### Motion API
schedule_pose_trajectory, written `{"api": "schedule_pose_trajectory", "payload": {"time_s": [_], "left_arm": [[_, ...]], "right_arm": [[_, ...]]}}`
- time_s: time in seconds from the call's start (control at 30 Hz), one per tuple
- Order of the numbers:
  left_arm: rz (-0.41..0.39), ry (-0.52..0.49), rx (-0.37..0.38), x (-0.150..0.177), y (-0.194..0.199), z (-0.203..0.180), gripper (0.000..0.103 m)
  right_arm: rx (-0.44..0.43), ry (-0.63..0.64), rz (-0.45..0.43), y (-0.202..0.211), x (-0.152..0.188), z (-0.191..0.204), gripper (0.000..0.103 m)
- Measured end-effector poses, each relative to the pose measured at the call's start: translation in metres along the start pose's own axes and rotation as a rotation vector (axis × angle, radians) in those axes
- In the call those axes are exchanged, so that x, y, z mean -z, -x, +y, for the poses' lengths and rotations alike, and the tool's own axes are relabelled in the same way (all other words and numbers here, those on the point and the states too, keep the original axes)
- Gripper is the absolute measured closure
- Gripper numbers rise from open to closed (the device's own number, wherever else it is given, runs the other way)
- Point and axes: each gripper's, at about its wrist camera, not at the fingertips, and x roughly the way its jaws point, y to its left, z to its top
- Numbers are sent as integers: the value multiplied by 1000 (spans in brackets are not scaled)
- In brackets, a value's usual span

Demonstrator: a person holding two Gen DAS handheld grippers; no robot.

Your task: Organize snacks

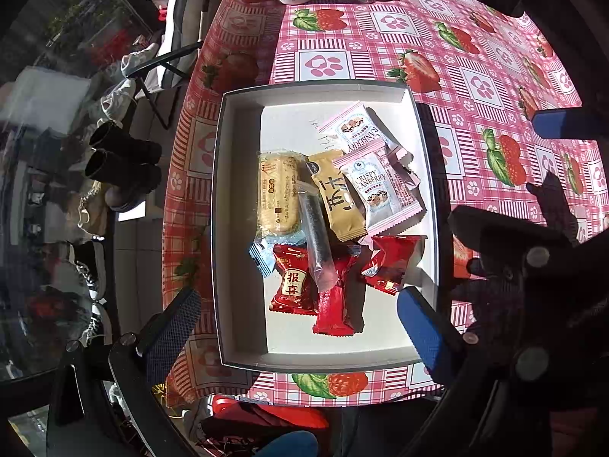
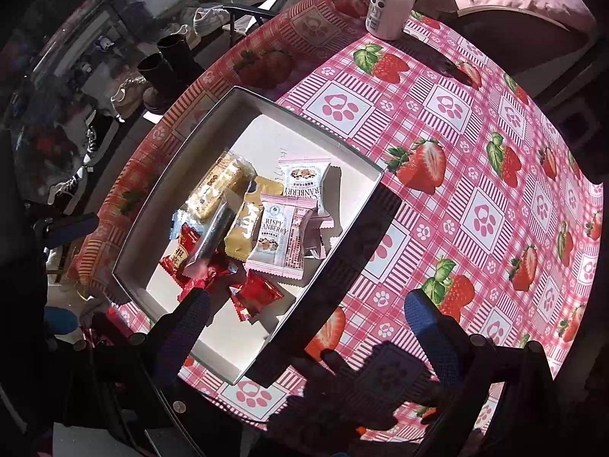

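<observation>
Surface: a table is covered by a pink checked cloth (image 1: 437, 49) printed with strawberries and paw marks; strong sunlight and hard shadows are cast across it.
Background: shoes and a pair of dark boots (image 1: 121, 163) are seen on the floor beyond the table's left edge.
Far edge: a white bottle (image 2: 392, 3) is stood upright on the cloth, well ahead of both tools.
Left gripper (image 1: 300, 323): the jaws are spread wide and nothing is held. The left finger is positioned outside the box's left wall; the blue pad of the right finger (image 1: 426, 331) is positioned over the near right corner.
Box (image 1: 243, 221): a shallow white box is laid flat on the cloth, directly ahead of the left gripper and between its fingers.
Box contents, left to right: a yellow biscuit pack (image 1: 276, 194); a small light-blue wrapper (image 1: 260, 257), mostly covered; a clear sleeve holding a dark stick (image 1: 318, 240), laid across the others; a tan sachet (image 1: 338, 202); two pink cranberry packs (image 1: 380, 190), overlapped; below these, three red wrapped sweets (image 1: 331, 297) nearest the tool.
Right gripper (image 2: 304, 316): the jaws are spread wide and nothing is held. The left finger is placed over the box's near end, close to a red sweet (image 2: 255, 297); the right finger (image 2: 422, 316) is placed over bare cloth.
Box relative to right gripper: ahead and to the left.
</observation>
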Motion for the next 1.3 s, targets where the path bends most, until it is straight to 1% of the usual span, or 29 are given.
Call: {"api": "schedule_pose_trajectory", "payload": {"time_s": [0.3, 1.3], "left_arm": [[-4, -3, 1, 1, 1, -1, 0], [-5, -3, 4, 2, 2, -1, 0]], "right_arm": [[25, 18, -11, 2, 1, 2, 1], [26, 12, -10, 3, 2, 4, 1]]}}
